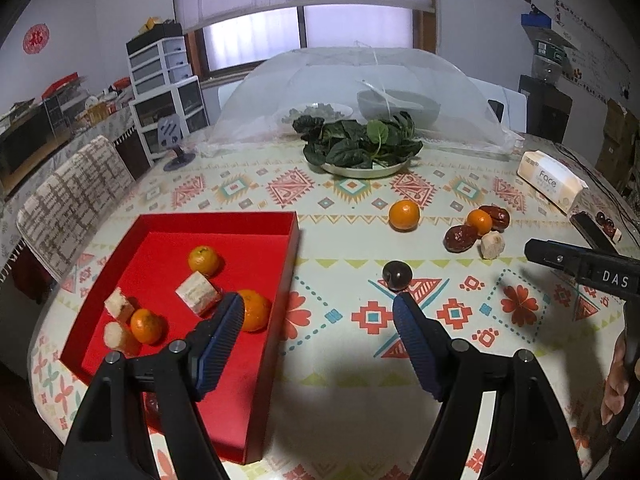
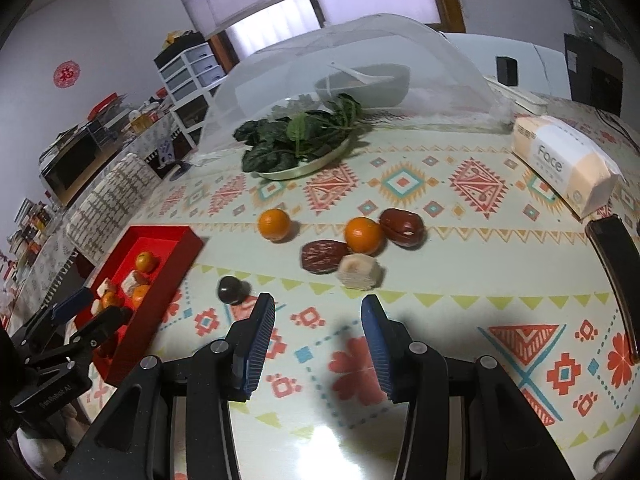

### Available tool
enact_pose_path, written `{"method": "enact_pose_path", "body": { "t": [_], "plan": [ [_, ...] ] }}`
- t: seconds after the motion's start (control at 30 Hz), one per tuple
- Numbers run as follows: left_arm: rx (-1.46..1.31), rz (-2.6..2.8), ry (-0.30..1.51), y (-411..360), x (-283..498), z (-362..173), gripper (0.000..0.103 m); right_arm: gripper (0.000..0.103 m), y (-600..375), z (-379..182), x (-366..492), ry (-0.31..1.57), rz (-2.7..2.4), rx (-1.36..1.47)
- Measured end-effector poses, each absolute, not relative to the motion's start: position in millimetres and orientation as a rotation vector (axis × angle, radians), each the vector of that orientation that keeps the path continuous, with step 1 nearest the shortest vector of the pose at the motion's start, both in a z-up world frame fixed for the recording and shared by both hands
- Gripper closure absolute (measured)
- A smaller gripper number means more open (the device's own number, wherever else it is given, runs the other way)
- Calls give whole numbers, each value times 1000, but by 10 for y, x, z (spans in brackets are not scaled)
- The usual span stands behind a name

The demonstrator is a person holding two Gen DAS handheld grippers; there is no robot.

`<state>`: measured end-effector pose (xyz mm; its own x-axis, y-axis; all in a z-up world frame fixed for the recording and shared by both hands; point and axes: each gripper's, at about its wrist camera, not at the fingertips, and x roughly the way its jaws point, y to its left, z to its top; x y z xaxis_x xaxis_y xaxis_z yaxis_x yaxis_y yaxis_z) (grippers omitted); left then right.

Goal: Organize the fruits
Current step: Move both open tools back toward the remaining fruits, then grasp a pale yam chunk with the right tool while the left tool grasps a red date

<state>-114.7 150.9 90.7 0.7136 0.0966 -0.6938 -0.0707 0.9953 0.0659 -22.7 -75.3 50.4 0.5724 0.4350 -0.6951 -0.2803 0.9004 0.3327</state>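
A red tray (image 1: 288, 232) sits at the table's left and holds three oranges (image 1: 204, 259) and several pale fruit chunks (image 1: 198, 293). My left gripper (image 1: 318, 304) is open and empty, its left finger over the tray's right side. On the cloth lie a dark round fruit (image 1: 397, 274), two oranges (image 1: 404, 215), two red dates (image 1: 460, 238) and a pale chunk (image 1: 492, 245). My right gripper (image 2: 318, 306) is open and empty, just short of the pale chunk (image 2: 358, 272), the dates (image 2: 322, 255) and an orange (image 2: 363, 235). The dark fruit (image 2: 231, 289) is left of it.
A plate of green leaves (image 1: 362, 146) and a mesh food cover (image 1: 360, 80) stand at the back. A tissue pack (image 1: 554, 180) lies at the right, with a dark flat object (image 2: 616, 264) along the right edge. A chair (image 1: 72, 196) stands at the left.
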Motion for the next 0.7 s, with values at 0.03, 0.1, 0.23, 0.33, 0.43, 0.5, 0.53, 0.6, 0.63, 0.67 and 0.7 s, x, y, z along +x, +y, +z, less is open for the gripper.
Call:
{"method": "enact_pose_path", "body": {
  "t": [0.03,0.1,0.23,0.33,0.43,0.5,0.53,0.6,0.63,0.67,0.7],
  "plan": [
    [32,88,777,1508,-1127,882,27,54,-779,485,-207,870,414,195],
    [22,69,792,1497,-1081,836,27,54,-817,442,-155,880,399,197],
    [23,29,811,1441,-992,759,27,54,-851,374,-45,895,386,200],
    [19,2,828,1397,-906,705,27,54,-821,326,59,907,387,193],
    [22,-3,842,1363,-831,660,27,54,-753,276,178,917,392,181],
    [25,-10,852,1345,-776,635,27,54,-701,231,253,928,392,171],
    [26,-12,855,1341,-752,631,27,54,-671,201,292,935,391,162],
    [25,-16,858,1341,-706,633,27,54,-620,144,360,947,386,147],
    [25,-20,860,1332,-665,636,27,54,-608,124,381,951,386,144],
    [26,-23,860,1322,-634,640,27,54,-594,101,403,956,387,143],
    [29,-28,860,1305,-596,644,27,54,-585,85,416,959,387,143]
  ]
}}
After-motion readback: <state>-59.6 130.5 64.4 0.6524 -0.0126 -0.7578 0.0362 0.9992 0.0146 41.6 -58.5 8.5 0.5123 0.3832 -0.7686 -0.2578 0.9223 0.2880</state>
